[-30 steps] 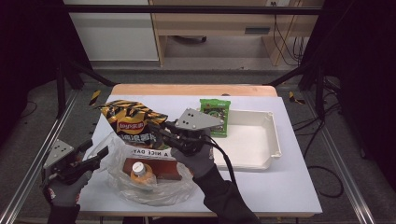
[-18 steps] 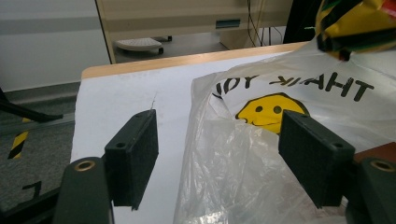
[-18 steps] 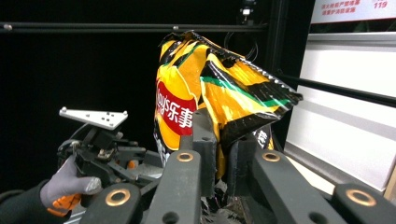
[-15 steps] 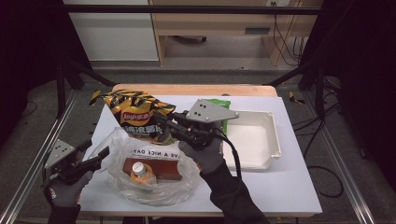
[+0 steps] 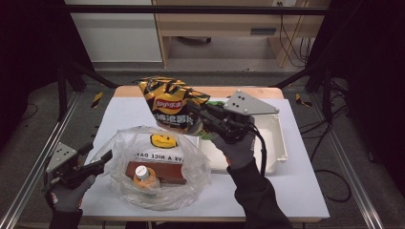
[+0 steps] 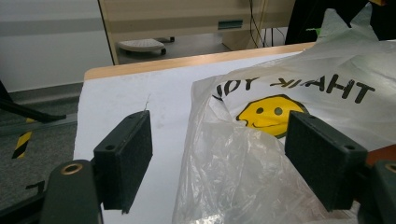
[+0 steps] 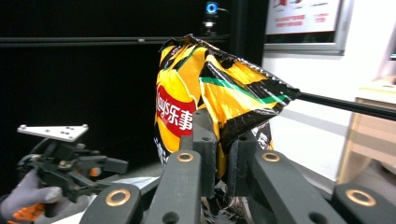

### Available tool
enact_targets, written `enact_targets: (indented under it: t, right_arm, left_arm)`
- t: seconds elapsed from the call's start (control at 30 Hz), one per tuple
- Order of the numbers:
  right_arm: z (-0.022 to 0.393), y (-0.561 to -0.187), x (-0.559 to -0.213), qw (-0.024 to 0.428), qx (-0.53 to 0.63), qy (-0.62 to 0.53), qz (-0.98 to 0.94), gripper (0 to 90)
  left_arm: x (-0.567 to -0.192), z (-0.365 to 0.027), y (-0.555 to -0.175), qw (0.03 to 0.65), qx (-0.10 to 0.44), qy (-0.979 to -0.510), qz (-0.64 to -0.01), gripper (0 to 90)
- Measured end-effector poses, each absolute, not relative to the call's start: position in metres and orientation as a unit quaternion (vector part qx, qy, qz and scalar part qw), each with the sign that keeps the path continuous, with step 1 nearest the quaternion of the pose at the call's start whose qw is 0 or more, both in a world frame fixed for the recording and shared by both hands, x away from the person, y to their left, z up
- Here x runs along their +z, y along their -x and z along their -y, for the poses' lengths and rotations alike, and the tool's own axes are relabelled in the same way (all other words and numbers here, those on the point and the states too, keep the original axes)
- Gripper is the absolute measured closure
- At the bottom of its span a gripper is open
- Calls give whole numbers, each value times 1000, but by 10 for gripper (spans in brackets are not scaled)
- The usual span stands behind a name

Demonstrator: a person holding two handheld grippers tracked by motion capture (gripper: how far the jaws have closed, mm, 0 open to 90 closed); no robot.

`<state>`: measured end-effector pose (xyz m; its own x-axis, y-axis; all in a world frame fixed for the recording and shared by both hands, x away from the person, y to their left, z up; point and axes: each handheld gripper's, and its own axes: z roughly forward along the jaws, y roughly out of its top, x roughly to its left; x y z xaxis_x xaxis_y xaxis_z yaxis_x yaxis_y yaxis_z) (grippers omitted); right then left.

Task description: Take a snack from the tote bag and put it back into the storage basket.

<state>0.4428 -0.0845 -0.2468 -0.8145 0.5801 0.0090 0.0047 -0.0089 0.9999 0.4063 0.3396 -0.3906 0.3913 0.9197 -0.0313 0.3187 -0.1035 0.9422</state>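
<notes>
Pinching a chip bag (image 5: 174,102) by its lower edge, the right gripper (image 5: 198,119) holds it raised above the table (image 5: 296,191). The left gripper (image 6: 217,158), jaws just opened wide, has the plastic bag (image 6: 261,154) loosely between its pads. Its own view shows the gap; the high view shows a bottle (image 5: 142,174) inside the bag.

Green packet (image 5: 206,133) largely hidden behind chip bag (image 5: 174,106) and right gripper (image 5: 195,117); print unreadable. White tray (image 5: 279,138) near side covered by gloved hand. Brown box (image 5: 155,172) and bottle (image 5: 142,174) veiled by plastic bag (image 5: 157,157); labels illegible. Chip bag lower end hidden behind closed jaws in right gripper view. Plastic bag cut off by right edge in left gripper view.
</notes>
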Motion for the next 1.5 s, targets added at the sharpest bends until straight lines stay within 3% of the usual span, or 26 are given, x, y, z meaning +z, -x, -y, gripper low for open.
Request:
enact_targets:
  t: [0.37, 1.5]
  right_arm:
    - [138, -450, -260, 241, 652, -265, -668, 848]
    - [249, -464, -346, 249, 617, -381, -642, 848]
  left_arm:
    - [-391, -338, -406, 488, 306, -678, -456, 228]
    - [-392, -333, -406, 485, 307, -681, -455, 229]
